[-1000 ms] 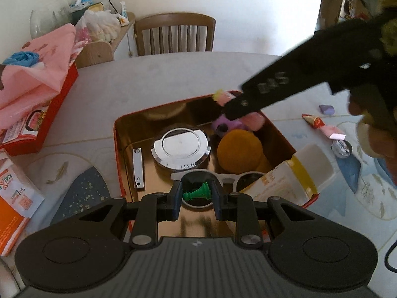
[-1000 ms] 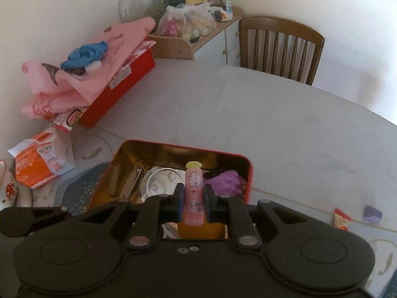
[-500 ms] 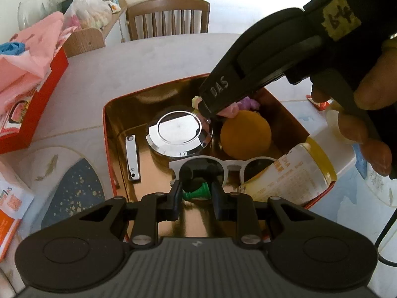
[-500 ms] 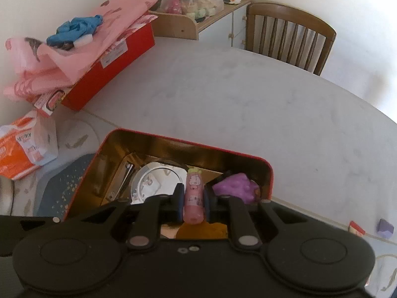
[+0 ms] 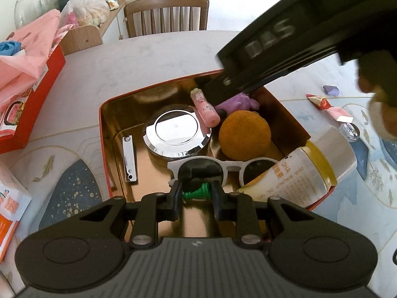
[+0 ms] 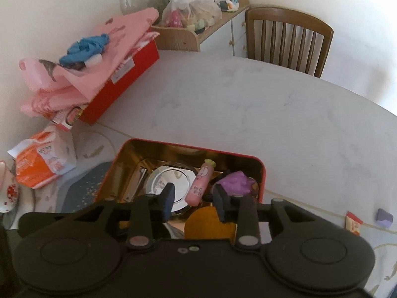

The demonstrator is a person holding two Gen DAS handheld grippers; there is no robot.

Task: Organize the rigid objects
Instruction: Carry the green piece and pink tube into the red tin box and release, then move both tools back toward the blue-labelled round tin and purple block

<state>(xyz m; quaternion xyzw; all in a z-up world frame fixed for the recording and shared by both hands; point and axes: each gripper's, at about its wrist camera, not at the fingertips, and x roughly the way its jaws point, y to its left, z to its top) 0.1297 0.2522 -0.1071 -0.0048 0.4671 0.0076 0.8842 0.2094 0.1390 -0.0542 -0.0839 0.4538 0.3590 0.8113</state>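
A small pink cartoon-printed tube (image 6: 199,185) is lying tilted against the round chrome lid (image 5: 177,130) inside the red gold-lined tin (image 5: 104,124). The right gripper (image 6: 194,202) is now standing spread wide, having let go of the tube it clamped earlier. The left gripper (image 5: 196,193) is still clenching a green chess pawn (image 5: 197,193) over the tin.

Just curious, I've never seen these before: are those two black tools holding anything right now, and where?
The left tool pinches a green chess piece across its middle. The right tool is open; the pink tube lies loose.
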